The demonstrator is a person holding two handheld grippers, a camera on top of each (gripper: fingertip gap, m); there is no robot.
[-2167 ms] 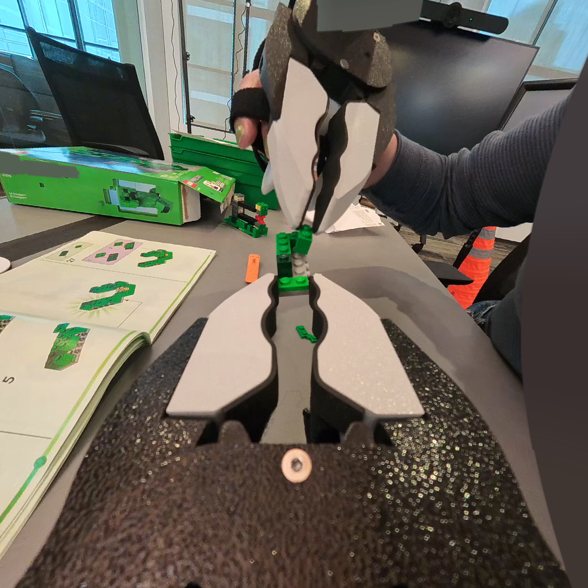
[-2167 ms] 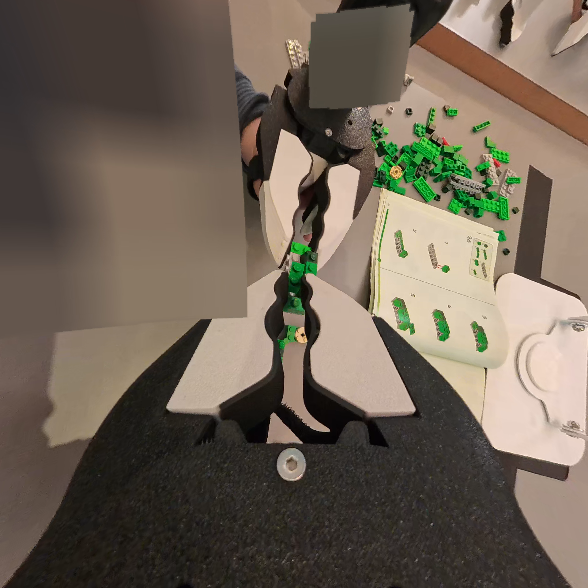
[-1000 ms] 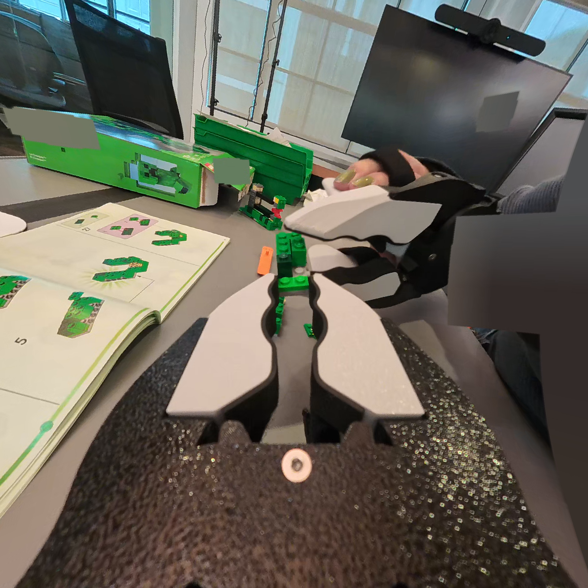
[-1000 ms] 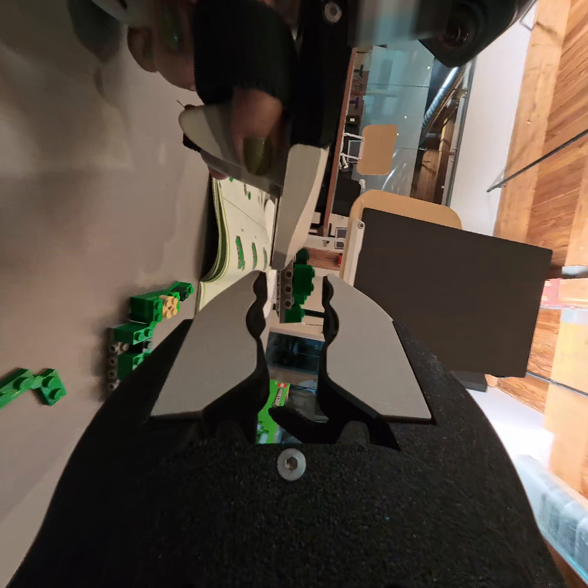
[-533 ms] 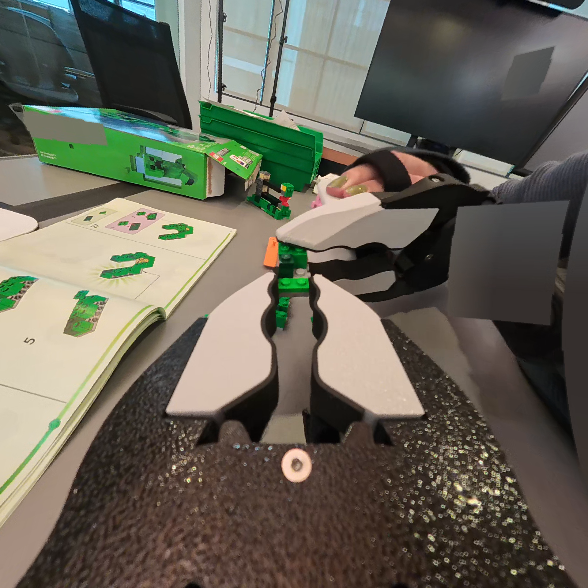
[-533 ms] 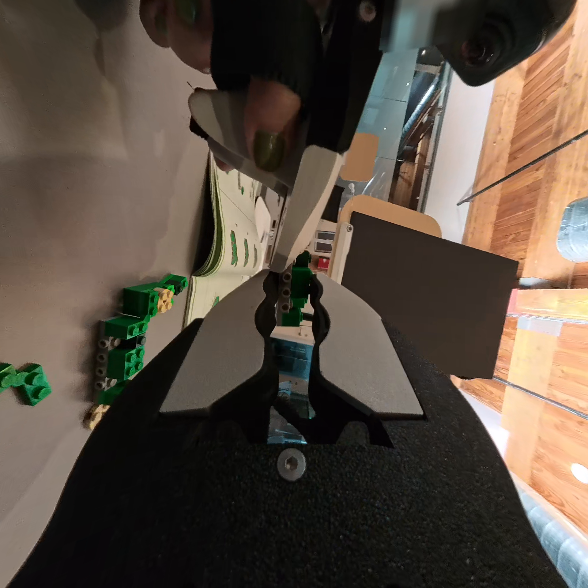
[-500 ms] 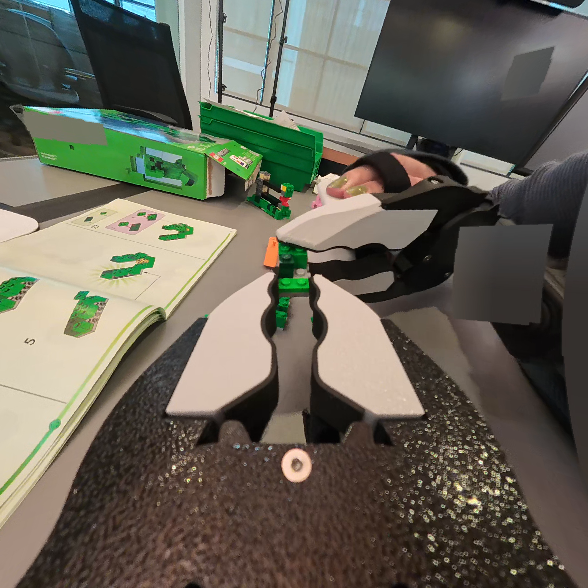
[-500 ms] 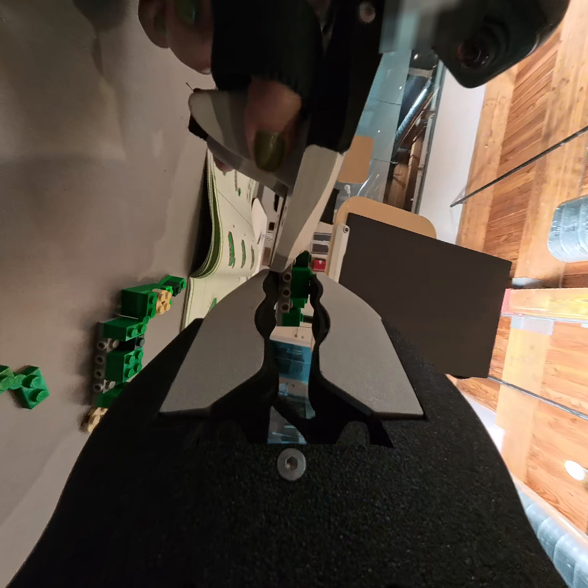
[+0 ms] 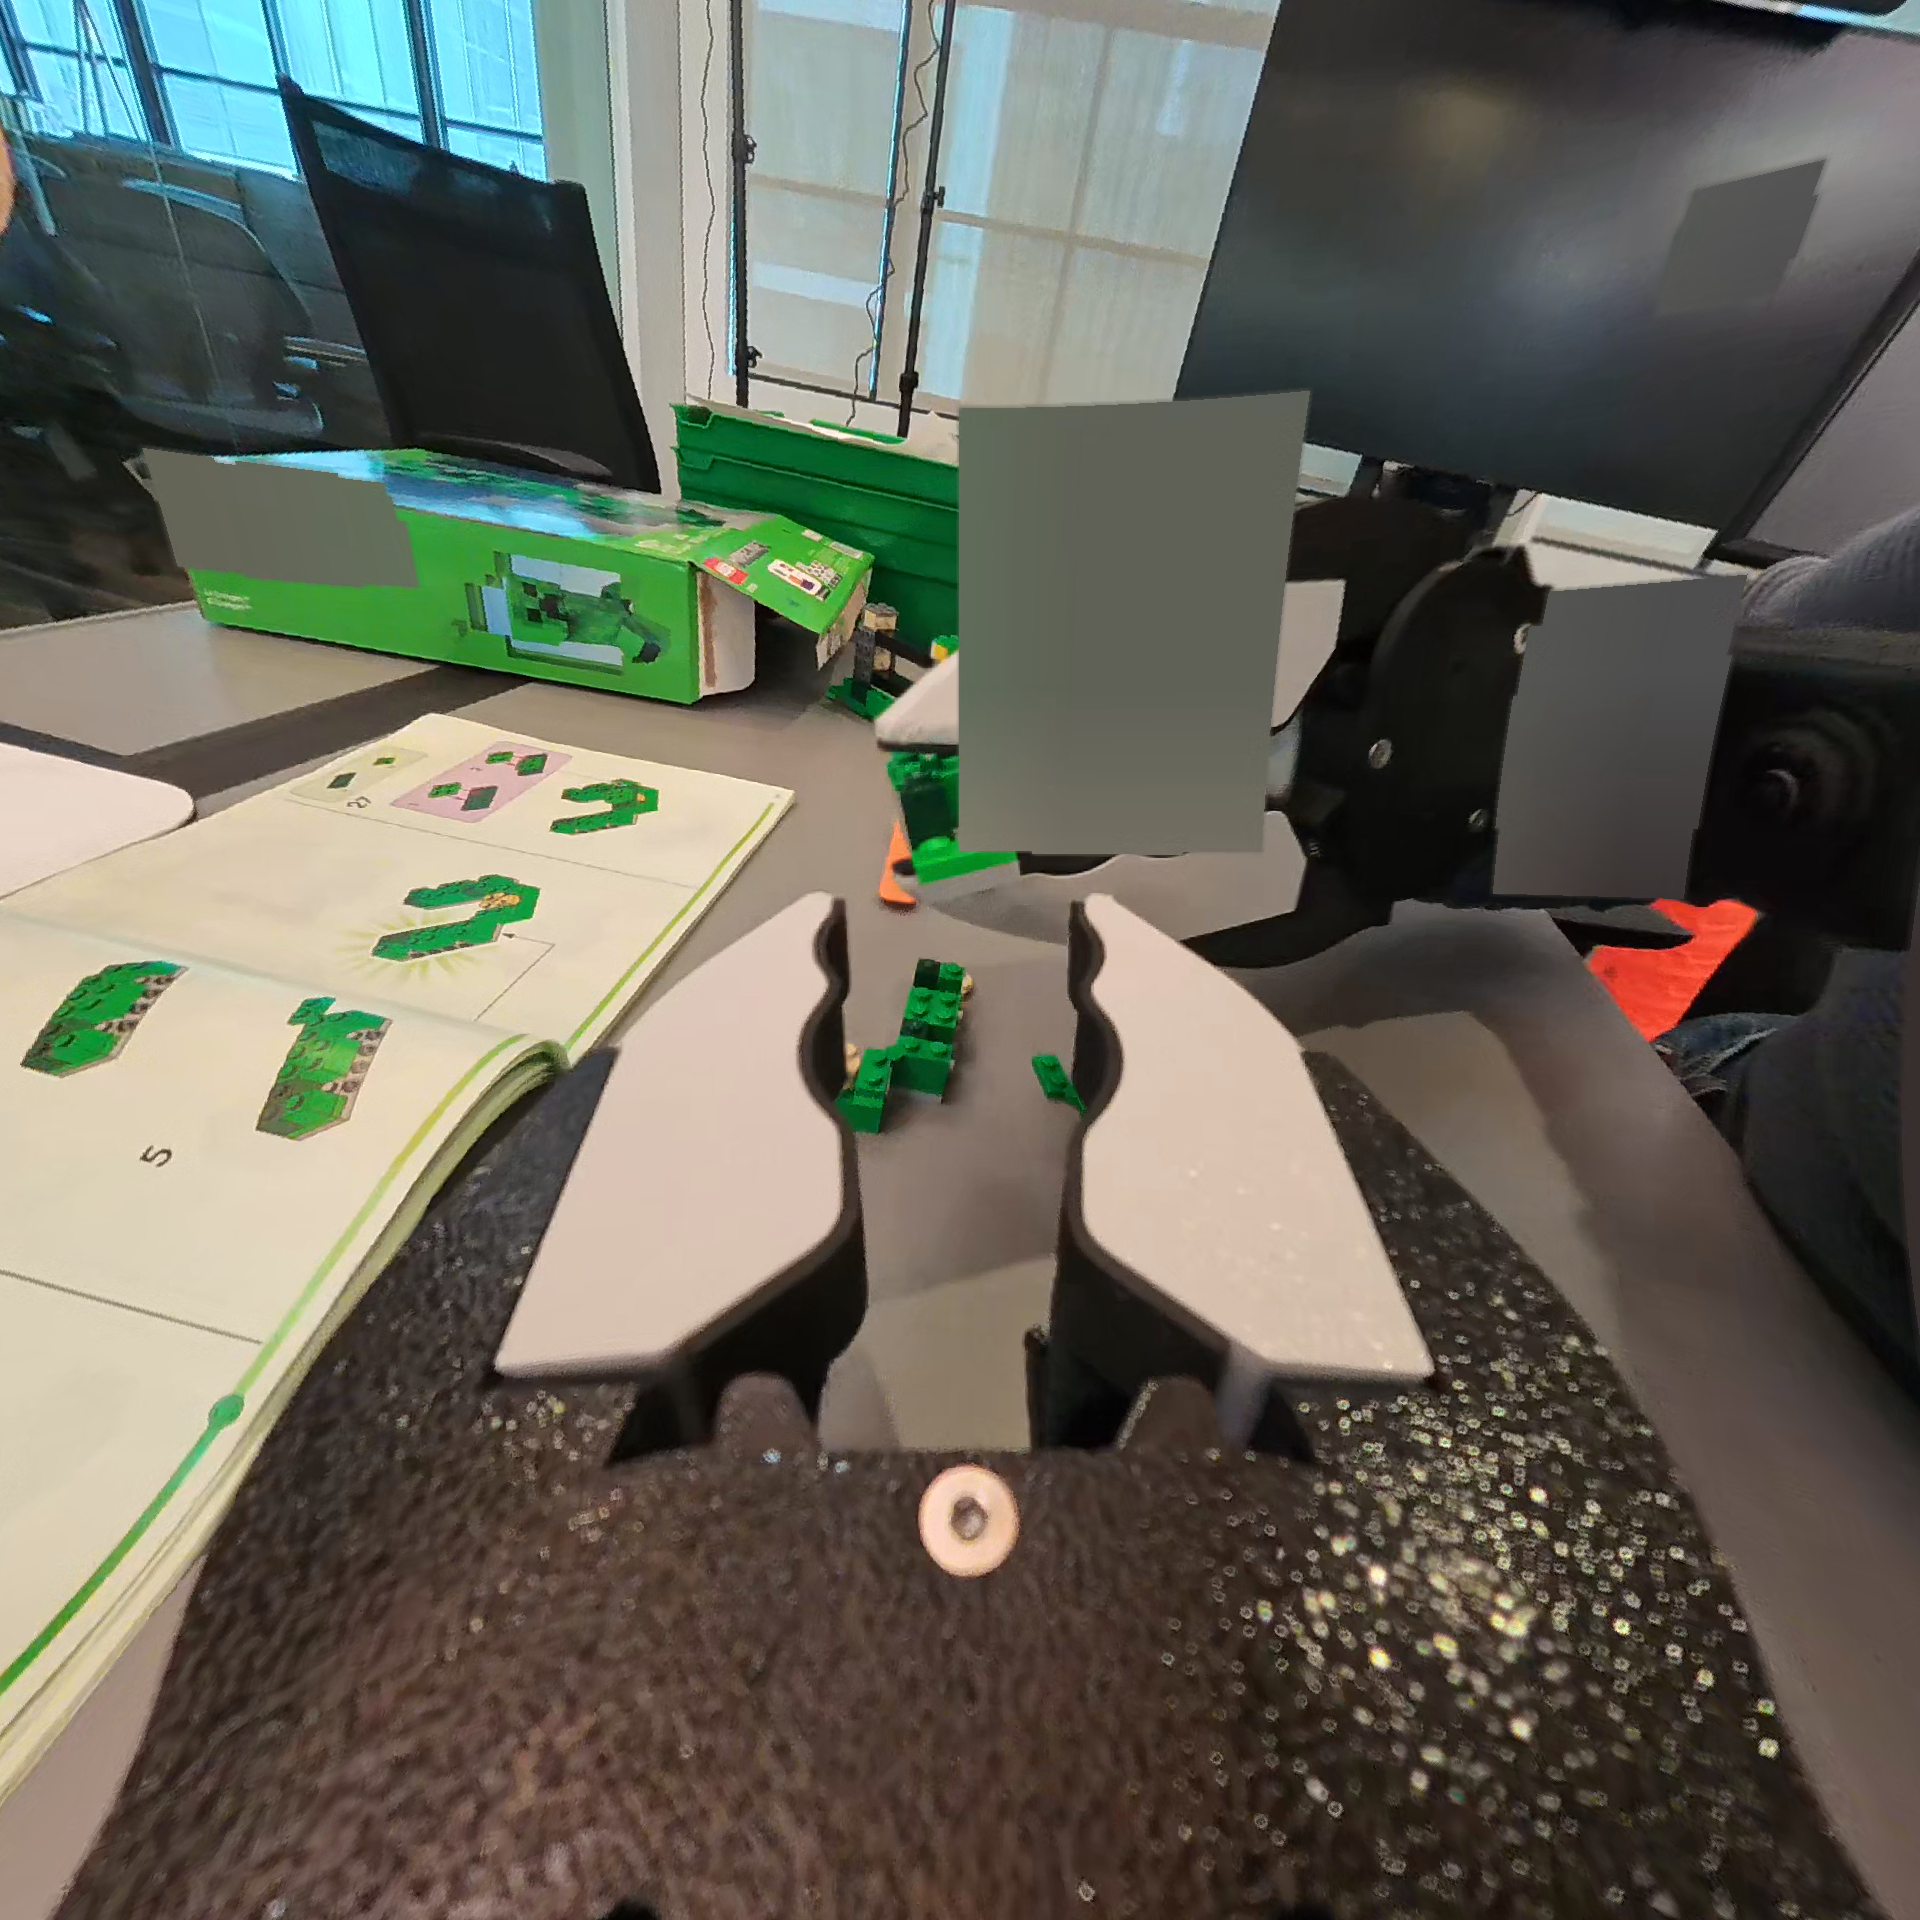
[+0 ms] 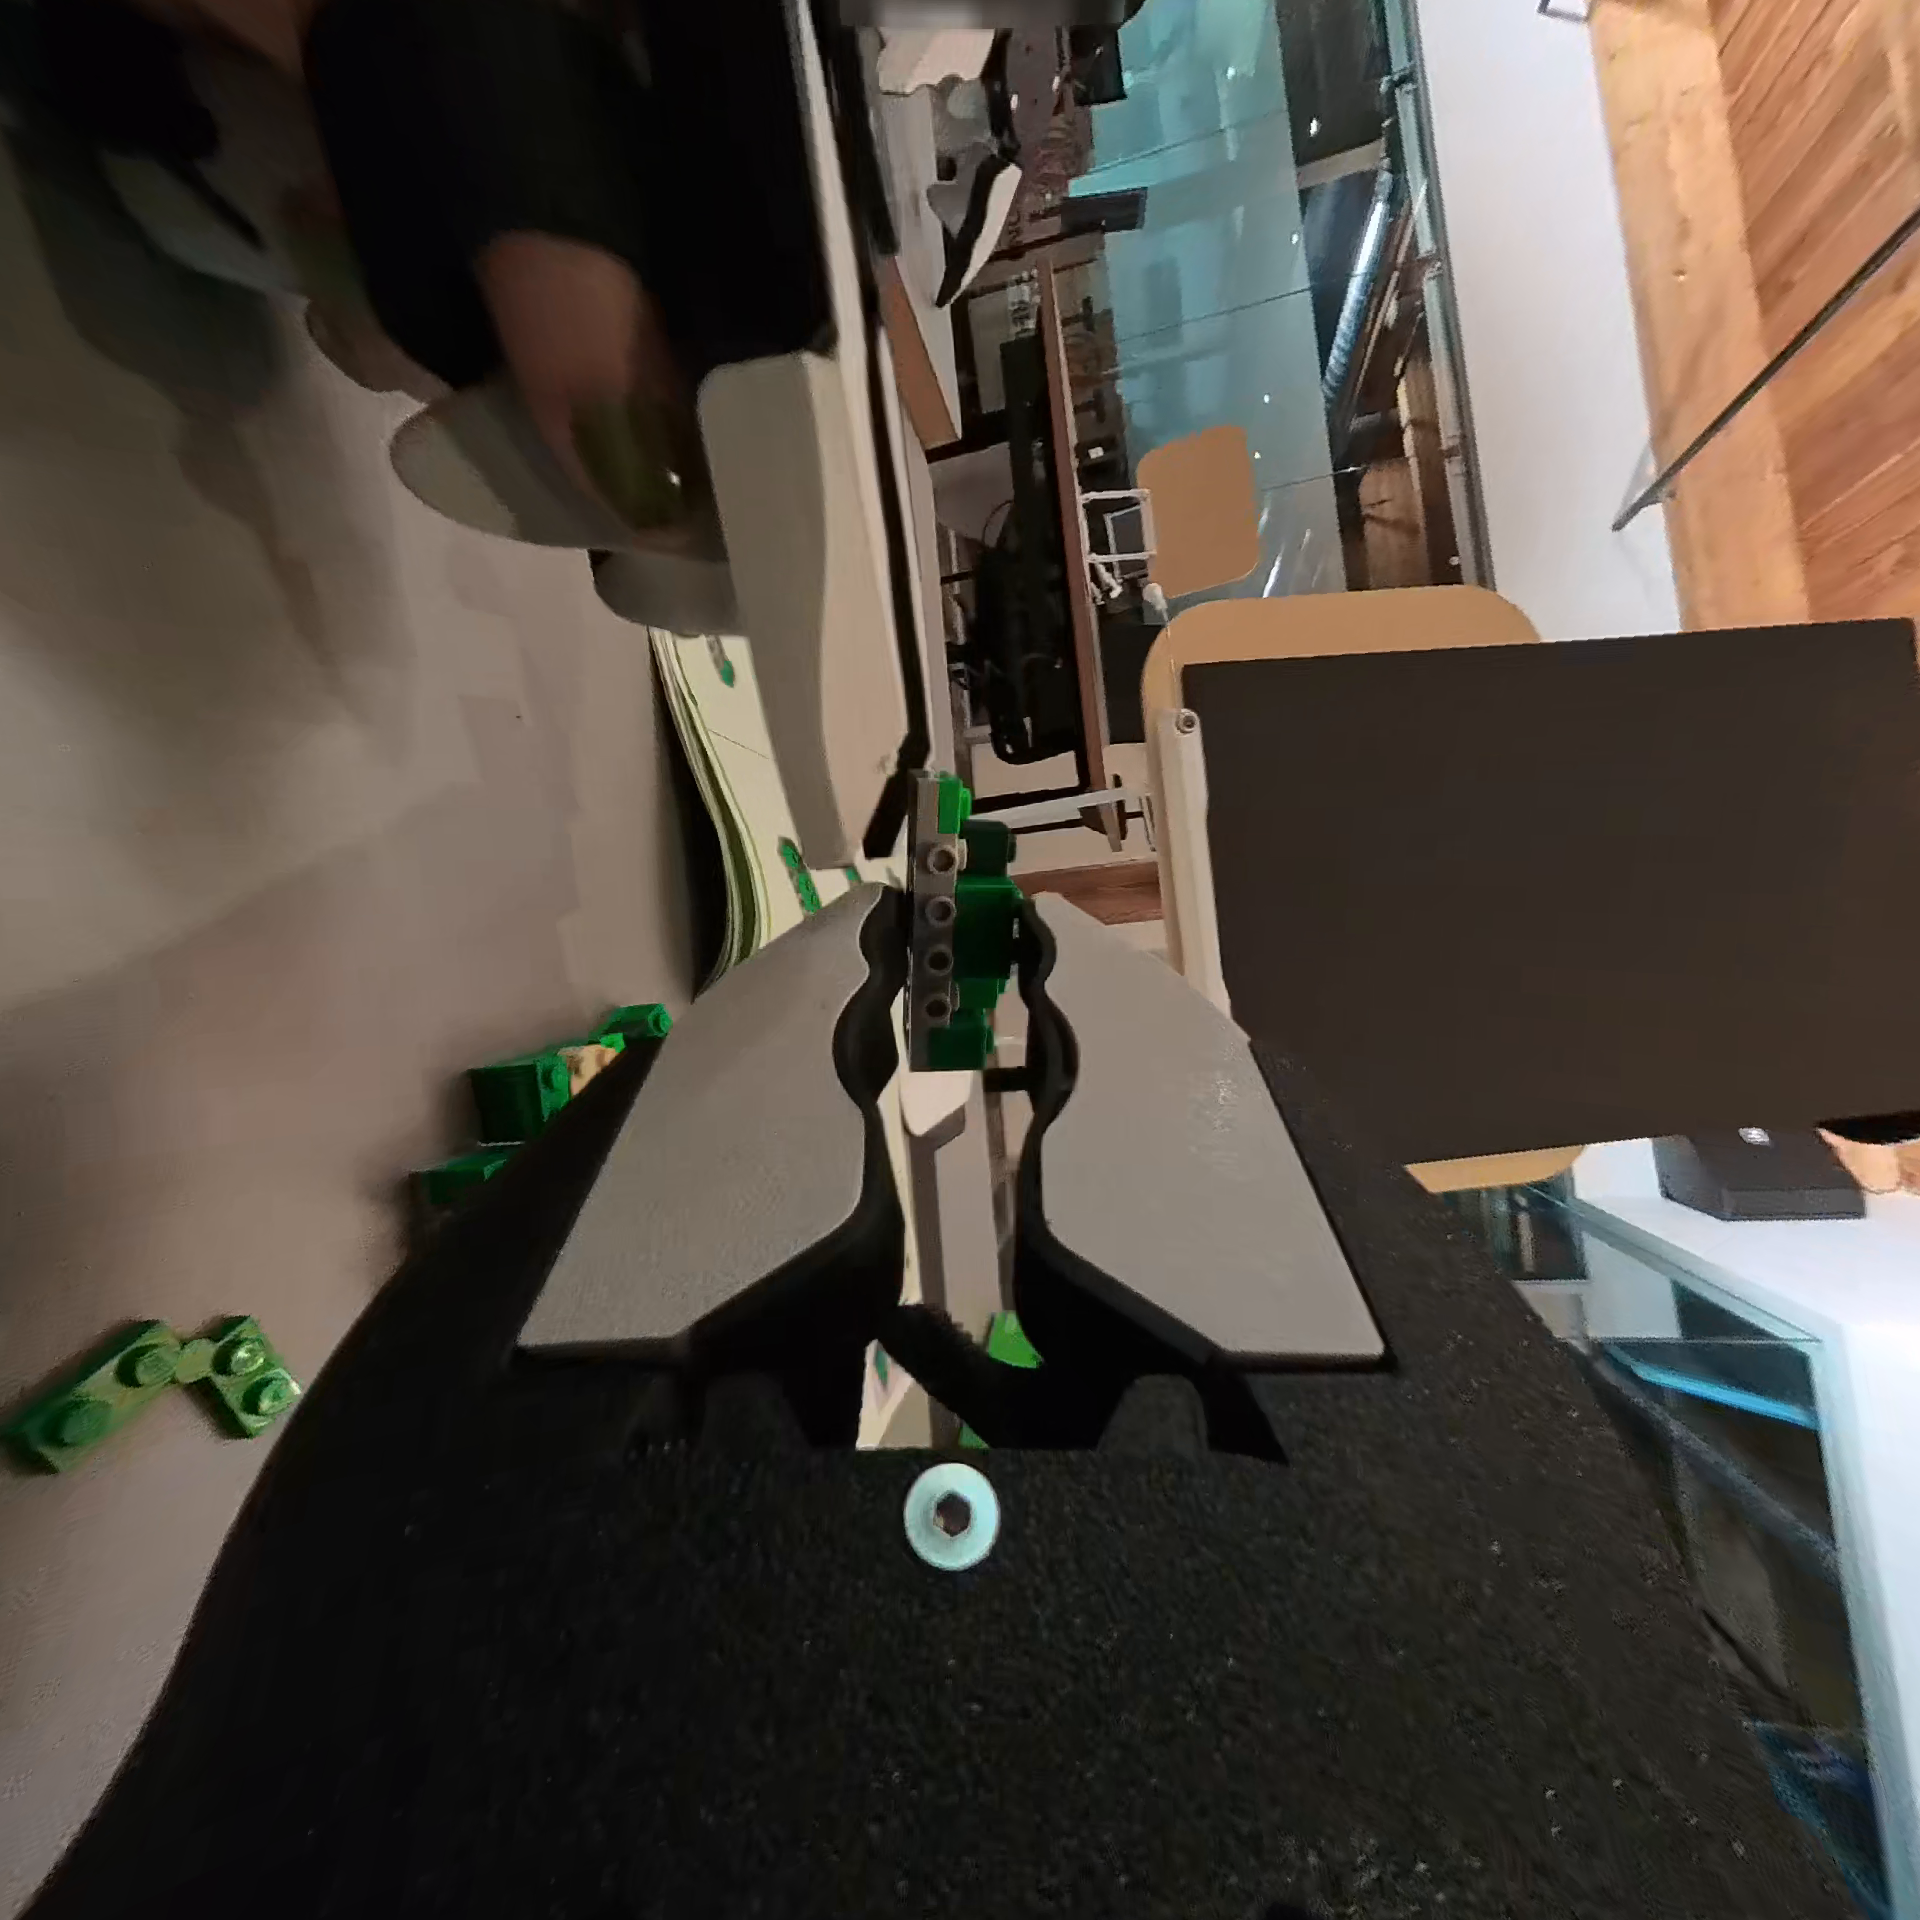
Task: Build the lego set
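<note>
My right gripper (image 10: 956, 914) is shut on a green and grey lego assembly (image 10: 982, 940) and holds it above the table. In the left wrist view the same assembly (image 9: 928, 816) shows between the right gripper's fingers (image 9: 914, 717). My left gripper (image 9: 956, 914) is open and empty, a short way back from the assembly. Under its open jaws a green sub-assembly (image 9: 920, 1039) and a small green piece (image 9: 1055, 1075) lie on the grey table (image 9: 956, 1226). More green pieces (image 10: 156, 1382) lie on the table in the right wrist view.
An open instruction booklet (image 9: 312, 987) lies to the left. A green box (image 9: 468, 582), green bins (image 9: 821, 488) and a small lego build (image 9: 878, 665) stand behind. An orange brick separator (image 9: 894, 883) lies by the assembly. A dark monitor (image 9: 1558, 260) stands at the back right.
My right gripper closed on the lego assembly. My left gripper then opened, let go of it and drew back a little.
</note>
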